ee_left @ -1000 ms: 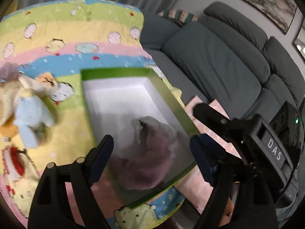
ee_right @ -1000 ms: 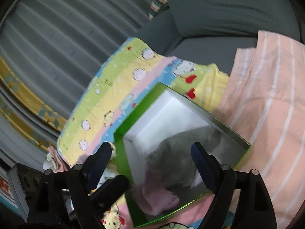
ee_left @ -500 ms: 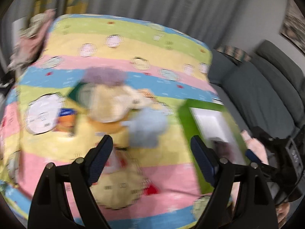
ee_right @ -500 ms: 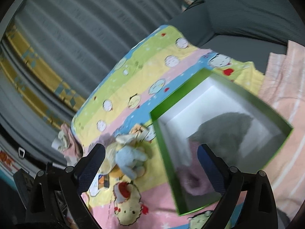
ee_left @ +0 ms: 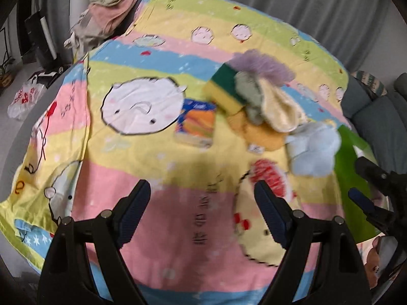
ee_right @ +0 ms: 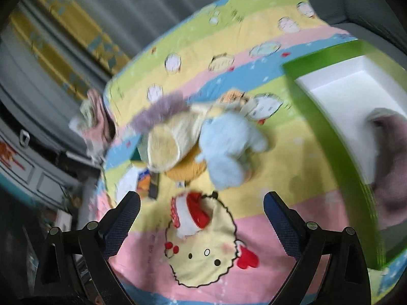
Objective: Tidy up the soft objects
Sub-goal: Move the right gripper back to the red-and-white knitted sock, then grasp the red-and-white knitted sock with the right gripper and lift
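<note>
On the striped cartoon blanket (ee_left: pixel 165 228) lies a heap of soft things: a light blue plush (ee_left: pixel 313 150), a cream cloth (ee_left: pixel 279 109), an orange cloth (ee_left: pixel 259 132), a purple fluffy piece (ee_left: pixel 262 63) and a green-and-yellow sponge (ee_left: pixel 223 86). My left gripper (ee_left: pixel 201 200) hangs open and empty above the blanket, in front of the heap. My right gripper (ee_right: pixel 201 208) is open and empty too, just short of the blue plush (ee_right: pixel 229 142). The green box (ee_right: pixel 328 132) at the right holds a grey and mauve soft item (ee_right: pixel 391 157).
A flat printed packet (ee_left: pixel 195 122) lies left of the heap. A pile of pink and grey laundry (ee_left: pixel 114 2) sits past the blanket's far left corner. A plastic bag (ee_left: pixel 23 96) is on the floor at left. A grey sofa (ee_left: pixel 381 117) stands at right.
Both grippers have swung left from above the green box to the blanket before the heap. The grey and mauve item stays in the box. The right jaws stand a little wider.
</note>
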`<state>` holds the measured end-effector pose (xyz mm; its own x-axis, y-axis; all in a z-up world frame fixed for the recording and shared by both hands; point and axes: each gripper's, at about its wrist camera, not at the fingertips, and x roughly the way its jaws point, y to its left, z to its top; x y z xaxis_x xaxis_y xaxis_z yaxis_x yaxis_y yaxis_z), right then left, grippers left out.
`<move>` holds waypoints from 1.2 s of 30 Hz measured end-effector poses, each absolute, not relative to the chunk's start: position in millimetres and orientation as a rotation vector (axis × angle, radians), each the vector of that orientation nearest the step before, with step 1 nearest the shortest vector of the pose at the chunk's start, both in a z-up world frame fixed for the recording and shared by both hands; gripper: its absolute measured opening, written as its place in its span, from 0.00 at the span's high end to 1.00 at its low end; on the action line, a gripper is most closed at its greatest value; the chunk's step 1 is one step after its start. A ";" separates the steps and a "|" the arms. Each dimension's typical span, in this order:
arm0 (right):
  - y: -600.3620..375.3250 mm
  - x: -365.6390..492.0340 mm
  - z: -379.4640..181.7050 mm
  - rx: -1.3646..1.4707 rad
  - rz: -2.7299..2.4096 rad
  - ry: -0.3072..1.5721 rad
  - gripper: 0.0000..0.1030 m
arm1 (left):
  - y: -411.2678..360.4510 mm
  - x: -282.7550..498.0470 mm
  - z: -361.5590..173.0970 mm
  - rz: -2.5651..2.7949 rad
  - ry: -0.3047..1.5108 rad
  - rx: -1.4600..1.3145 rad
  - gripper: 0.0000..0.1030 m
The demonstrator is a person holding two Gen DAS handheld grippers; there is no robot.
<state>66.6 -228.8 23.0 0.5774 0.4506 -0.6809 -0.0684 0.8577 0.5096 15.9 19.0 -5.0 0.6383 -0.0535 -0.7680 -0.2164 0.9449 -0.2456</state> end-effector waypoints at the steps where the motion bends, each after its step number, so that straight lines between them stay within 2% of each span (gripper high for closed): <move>1: -219.9 68.3 16.3 0.443 0.318 0.930 0.05 | 21.6 16.1 -11.7 0.099 0.885 -0.332 0.20; 4: -193.5 75.6 -3.3 0.391 0.342 0.987 0.05 | 30.2 17.2 -28.6 0.099 0.905 -0.344 0.20; 12: -159.4 90.7 -29.5 0.285 0.363 1.052 0.35 | 44.7 18.8 -40.2 0.087 0.920 -0.389 0.20; 21: -146.9 92.1 -41.1 0.222 0.329 1.056 0.38 | 53.2 14.7 -41.4 0.141 0.921 -0.357 0.20; 25: -142.1 88.9 -40.4 0.194 0.351 1.033 0.58 | 57.6 11.7 -41.4 0.146 0.920 -0.368 0.20; 29: -138.8 83.6 -37.6 0.175 0.351 1.017 0.63 | 56.2 9.9 -39.8 0.144 0.914 -0.364 0.20; 36: -138.1 66.7 -24.5 0.228 0.464 1.081 0.64 | 57.1 7.4 -38.5 0.158 0.906 -0.371 0.20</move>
